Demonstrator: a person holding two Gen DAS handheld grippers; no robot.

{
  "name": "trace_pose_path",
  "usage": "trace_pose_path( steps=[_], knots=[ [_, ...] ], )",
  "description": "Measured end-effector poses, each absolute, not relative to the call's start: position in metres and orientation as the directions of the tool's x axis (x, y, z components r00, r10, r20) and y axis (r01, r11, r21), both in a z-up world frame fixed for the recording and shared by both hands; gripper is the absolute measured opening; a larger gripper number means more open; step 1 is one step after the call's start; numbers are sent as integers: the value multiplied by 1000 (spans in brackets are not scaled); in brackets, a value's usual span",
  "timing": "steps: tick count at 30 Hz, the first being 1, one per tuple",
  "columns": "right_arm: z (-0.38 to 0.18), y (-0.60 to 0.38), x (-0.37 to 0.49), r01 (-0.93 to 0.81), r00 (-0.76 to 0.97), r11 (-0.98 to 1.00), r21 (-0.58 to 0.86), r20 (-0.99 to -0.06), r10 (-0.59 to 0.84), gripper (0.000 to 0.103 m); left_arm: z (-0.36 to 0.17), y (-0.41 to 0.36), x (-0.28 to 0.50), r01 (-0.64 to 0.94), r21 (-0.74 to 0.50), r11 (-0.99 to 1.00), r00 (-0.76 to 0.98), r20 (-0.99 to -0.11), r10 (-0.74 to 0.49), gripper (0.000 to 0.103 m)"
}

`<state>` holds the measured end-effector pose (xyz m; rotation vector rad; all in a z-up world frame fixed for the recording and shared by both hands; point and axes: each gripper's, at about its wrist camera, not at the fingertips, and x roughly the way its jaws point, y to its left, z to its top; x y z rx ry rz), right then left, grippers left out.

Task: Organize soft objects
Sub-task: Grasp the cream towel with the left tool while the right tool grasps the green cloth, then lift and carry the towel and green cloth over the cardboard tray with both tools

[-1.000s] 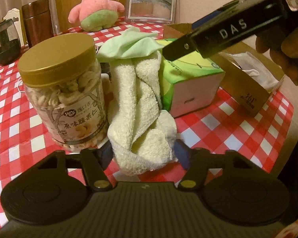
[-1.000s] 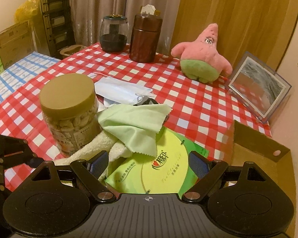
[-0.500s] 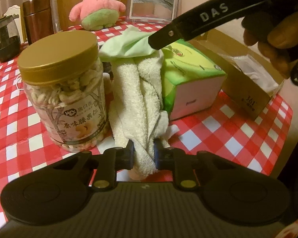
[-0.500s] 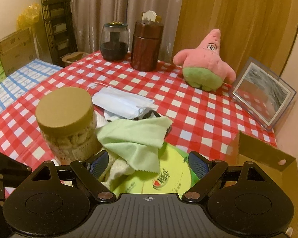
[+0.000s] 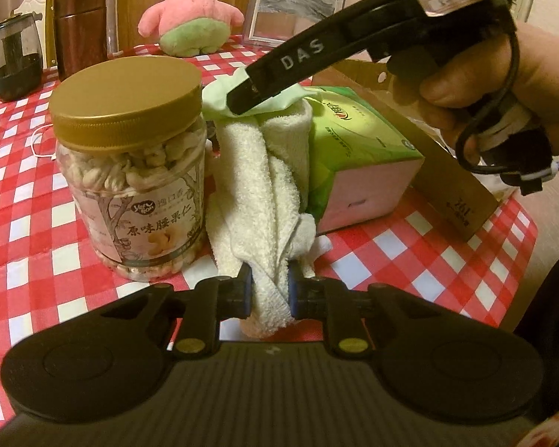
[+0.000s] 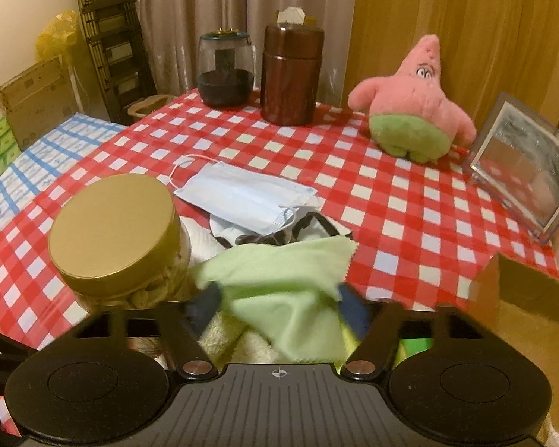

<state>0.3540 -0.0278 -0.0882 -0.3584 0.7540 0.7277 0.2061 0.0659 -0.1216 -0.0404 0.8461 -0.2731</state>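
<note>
A cream towel (image 5: 268,193) hangs between a nut jar (image 5: 130,171) and a green tissue box (image 5: 357,160). My left gripper (image 5: 267,290) is shut on the towel's lower end. A light green cloth (image 6: 279,290) lies on top of the towel and box; it also shows in the left wrist view (image 5: 223,93). My right gripper (image 6: 277,303) is open, its blurred fingers on either side of the green cloth; its finger (image 5: 298,63) reaches down onto the cloth in the left wrist view. A blue face mask (image 6: 242,197) and a pink starfish plush (image 6: 413,108) lie farther back.
A red checked tablecloth (image 6: 391,201) covers the table. An open cardboard box (image 5: 447,171) stands to the right of the tissue box. A brown canister (image 6: 292,74), a dark glass jar (image 6: 225,70) and a picture frame (image 6: 525,164) stand at the back.
My left gripper closed on the towel's lower end. My right gripper moved down and forward until its fingers straddle the green cloth.
</note>
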Motion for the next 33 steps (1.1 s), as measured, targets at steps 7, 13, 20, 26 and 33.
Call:
trace_pose_path(
  steps=[7,13,20,26,33],
  knots=[
    [-82,-34,349,-686,536,725,-52,-710,457,7,-121,69,204,217,-153,964,631,-732,-258,16],
    [-63,-55,333,-654,568,756,-19,-672,475,5,-119,69,202,213,-152,965,636,-729,-255,16],
    [-41,-84,301,-608,604,794,31,-631,487,5,-109,67,195,204,-156,966,647,-719,-253,16],
    [-21,-104,274,-576,636,816,55,-597,489,5,-96,64,186,191,-161,968,664,-705,-248,15],
    [-6,-127,257,-524,684,850,50,-570,455,4,-89,62,167,179,-167,970,669,-701,-244,15]
  ],
)
